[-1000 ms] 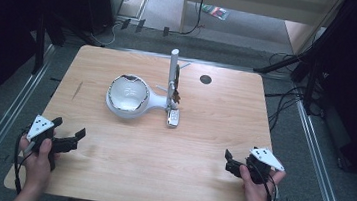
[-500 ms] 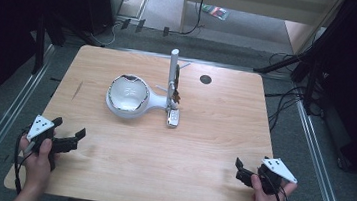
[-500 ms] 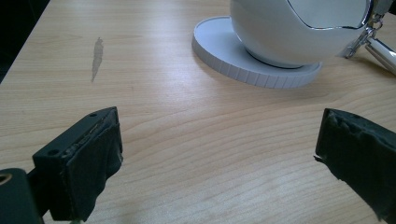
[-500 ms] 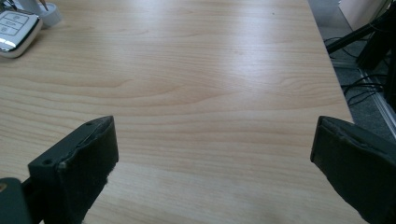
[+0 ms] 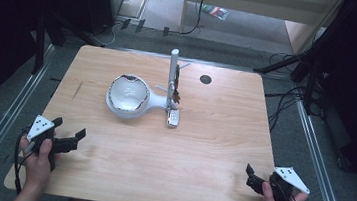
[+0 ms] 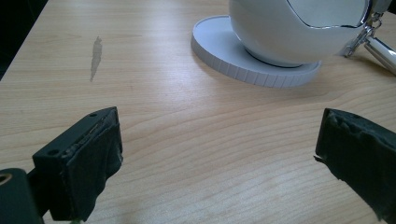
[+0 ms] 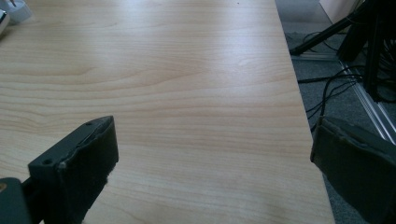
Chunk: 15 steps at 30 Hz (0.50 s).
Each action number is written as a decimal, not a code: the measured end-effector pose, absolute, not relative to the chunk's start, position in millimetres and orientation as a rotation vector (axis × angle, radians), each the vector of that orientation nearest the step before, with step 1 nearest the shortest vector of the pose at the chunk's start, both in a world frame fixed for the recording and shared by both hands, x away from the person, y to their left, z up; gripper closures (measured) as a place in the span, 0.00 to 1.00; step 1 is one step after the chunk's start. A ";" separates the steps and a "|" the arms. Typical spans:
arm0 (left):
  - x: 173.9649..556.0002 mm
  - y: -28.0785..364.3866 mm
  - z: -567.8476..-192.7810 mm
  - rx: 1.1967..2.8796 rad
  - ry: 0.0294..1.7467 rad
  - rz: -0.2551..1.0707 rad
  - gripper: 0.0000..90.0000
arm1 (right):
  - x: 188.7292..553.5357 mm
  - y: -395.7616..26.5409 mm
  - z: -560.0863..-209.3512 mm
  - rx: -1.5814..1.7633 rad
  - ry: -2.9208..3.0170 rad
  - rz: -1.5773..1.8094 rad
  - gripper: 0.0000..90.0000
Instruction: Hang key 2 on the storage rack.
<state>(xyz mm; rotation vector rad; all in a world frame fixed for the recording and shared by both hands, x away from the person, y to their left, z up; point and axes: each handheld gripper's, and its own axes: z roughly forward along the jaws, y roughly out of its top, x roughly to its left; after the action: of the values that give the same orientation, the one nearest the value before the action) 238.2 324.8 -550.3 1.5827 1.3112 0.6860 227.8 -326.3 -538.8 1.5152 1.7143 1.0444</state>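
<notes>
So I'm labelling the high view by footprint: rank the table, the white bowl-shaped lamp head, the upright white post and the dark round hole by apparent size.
1. Table
2. Lamp head
3. Post
4. Hole

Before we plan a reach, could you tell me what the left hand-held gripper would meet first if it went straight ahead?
Probably the white round base under the bowl-shaped lamp head; only bare table lies between.

Object: white egg-shaped bowl device (image 5: 128, 94) on a round ribbed base (image 6: 219, 51)
Opening: faces up
Place: table's far centre-left
Attached: white upright post (image 5: 173, 72), just right
</notes>
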 end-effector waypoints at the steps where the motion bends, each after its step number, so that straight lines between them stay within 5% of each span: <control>1: 238.2 324.8 -550.3 1.583 1.311 0.686 0.01 | 227.4 -327.9 -539.9 1.510 1.714 1.045 0.01; 15: 238.2 324.9 -550.4 1.583 1.308 0.683 0.01 | 224.3 -334.7 -545.6 1.531 1.654 1.048 0.02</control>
<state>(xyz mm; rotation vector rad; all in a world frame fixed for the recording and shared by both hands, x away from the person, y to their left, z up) 238.2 324.9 -550.4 1.5826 1.3080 0.6833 224.3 -334.7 -545.6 1.5309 1.6536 1.0477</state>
